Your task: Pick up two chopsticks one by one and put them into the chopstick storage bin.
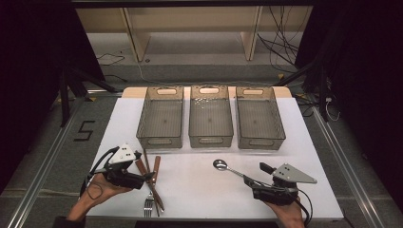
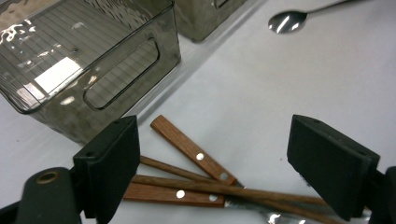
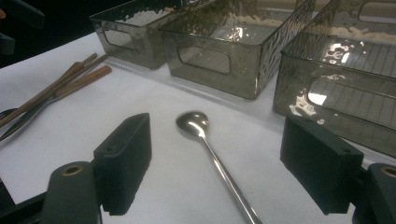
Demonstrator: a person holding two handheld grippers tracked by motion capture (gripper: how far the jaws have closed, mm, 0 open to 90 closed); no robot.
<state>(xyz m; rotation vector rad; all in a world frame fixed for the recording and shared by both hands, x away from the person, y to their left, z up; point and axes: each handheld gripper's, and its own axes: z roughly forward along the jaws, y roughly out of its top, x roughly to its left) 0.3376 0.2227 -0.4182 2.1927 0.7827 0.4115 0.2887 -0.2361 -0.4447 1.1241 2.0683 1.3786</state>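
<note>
Wooden-handled cutlery (image 1: 151,180) lies crossed near the table's front left: a fork (image 1: 148,208), a knife and thin sticks. My left gripper (image 1: 145,178) stands open just over them. In the left gripper view its jaws (image 2: 215,140) straddle the wooden handles (image 2: 191,150) without touching. A metal spoon (image 1: 221,165) lies right of centre, bowl toward the bins. My right gripper (image 1: 256,175) is open around its handle end. In the right gripper view the spoon (image 3: 192,123) runs between the wide jaws (image 3: 217,130), with nothing gripped.
Three smoky clear bins stand side by side at the back of the white table (image 1: 199,194): left (image 1: 159,141), middle (image 1: 210,141), right (image 1: 261,141). All look empty. Behind the table stand a wooden shelf frame (image 1: 138,42) and floor cables (image 1: 280,42).
</note>
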